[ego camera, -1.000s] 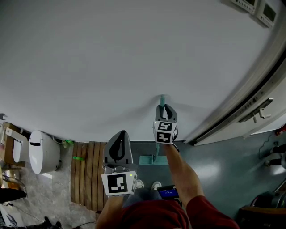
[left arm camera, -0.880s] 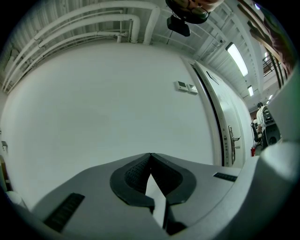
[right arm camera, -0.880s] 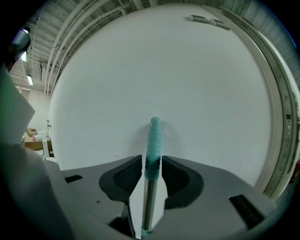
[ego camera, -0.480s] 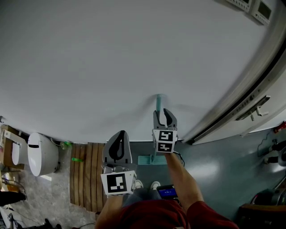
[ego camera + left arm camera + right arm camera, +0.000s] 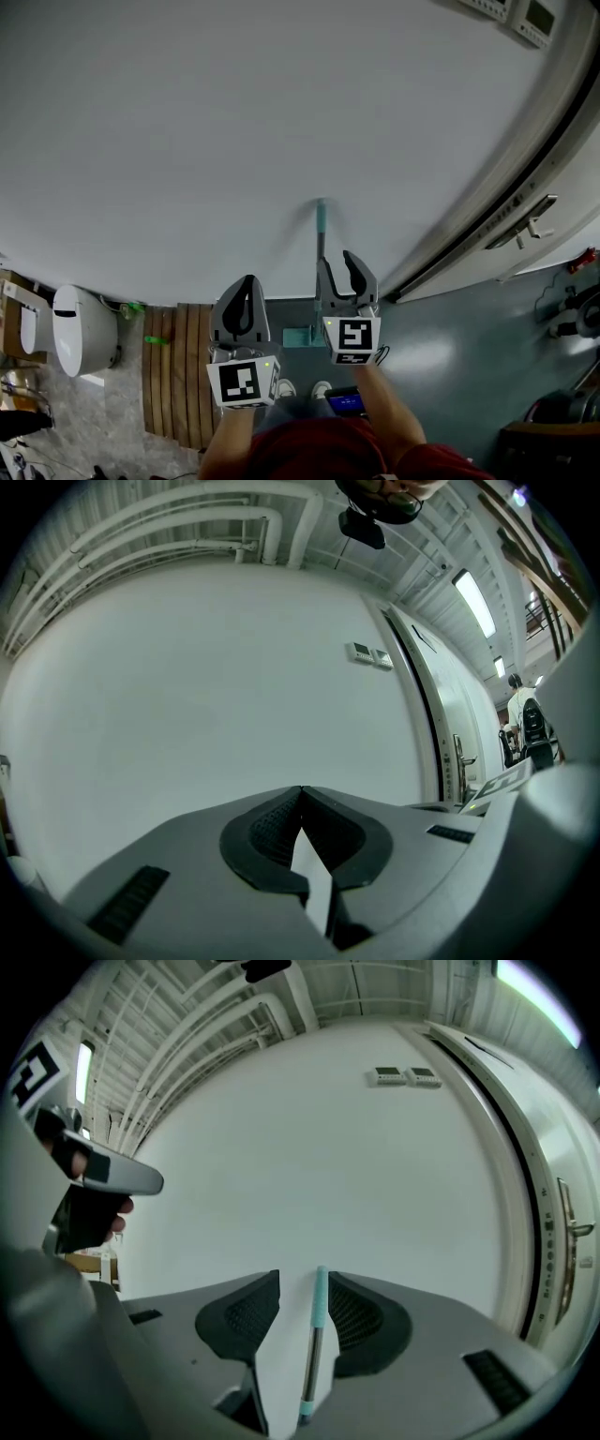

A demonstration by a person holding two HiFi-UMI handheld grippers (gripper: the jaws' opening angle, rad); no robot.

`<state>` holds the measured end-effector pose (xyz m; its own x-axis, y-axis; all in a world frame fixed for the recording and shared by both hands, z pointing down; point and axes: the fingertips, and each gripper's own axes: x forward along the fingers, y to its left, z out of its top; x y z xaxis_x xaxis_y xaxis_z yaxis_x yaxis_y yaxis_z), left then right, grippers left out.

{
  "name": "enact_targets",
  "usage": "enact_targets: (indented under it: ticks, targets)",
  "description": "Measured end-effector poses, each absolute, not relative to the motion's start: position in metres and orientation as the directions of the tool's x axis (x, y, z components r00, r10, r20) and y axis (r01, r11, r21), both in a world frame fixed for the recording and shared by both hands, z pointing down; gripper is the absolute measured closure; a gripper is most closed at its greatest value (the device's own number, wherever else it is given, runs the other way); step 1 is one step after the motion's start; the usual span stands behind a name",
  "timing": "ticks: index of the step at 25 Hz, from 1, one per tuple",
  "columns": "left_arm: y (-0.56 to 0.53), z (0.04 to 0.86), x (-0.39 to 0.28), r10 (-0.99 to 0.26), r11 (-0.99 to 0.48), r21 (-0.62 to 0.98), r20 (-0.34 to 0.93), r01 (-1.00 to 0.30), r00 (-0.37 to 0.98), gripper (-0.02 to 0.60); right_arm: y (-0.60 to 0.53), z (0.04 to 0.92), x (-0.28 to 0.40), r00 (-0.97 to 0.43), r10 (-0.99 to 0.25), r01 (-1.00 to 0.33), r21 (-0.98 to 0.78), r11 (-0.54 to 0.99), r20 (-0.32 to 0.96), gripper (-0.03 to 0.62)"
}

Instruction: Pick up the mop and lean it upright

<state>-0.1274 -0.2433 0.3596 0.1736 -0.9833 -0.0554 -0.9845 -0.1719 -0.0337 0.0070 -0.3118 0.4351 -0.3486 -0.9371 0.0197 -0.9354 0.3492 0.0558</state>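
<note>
**Presently: mop upright at the wall, right tool open and clear of it**

Mop. The mop (image 5: 319,246) stood upright. Its teal head (image 5: 297,336) rested on the grey-blue floor (image 5: 450,361) at the foot of the white wall (image 5: 234,141). The handle (image 5: 320,239) rose from there, and its teal grip (image 5: 320,214) lay against the wall at the top. A door (image 5: 525,202) stood to the right of it. A toilet (image 5: 77,326) and a slatted wooden mat (image 5: 178,370) lay well apart on the left.

Right tool. The right tool (image 5: 336,262) was held level, just short of the handle, with its jaws wide apart. They had just been opening. The right gripper view showed the right tool (image 5: 302,1279) with the handle (image 5: 313,1358) and its teal grip (image 5: 321,1299) running up through the gap, nearer the right-hand jaw in that view. The ribbed pads (image 5: 361,1316) did not press on the handle, and white wall showed on either side of it. This tool held nothing.

Left tool. The left tool (image 5: 248,279) was held level beside the right one, apart from the mop. The left gripper view showed the left tool (image 5: 301,789) with its jaw tips met. Nothing lay between them, and only bare wall showed ahead.
</note>
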Motion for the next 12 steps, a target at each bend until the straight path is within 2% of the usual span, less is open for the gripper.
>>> enact_targets:
  ticks: [9,12]
  targets:
    - [-0.243,0.363,-0.121,-0.981,-0.184,-0.026,-0.056,-0.983,0.186,0.569,-0.273,0.417,0.020,-0.343,-0.939,-0.939,0.009,0.343,-0.011,0.422]
    - [-0.243,0.362,-0.120,-0.980,-0.189,-0.028,-0.060,-0.982,0.190,0.569,-0.261,0.407,0.024,-0.351,-0.936,-0.936,-0.002,0.351,-0.032,0.441]
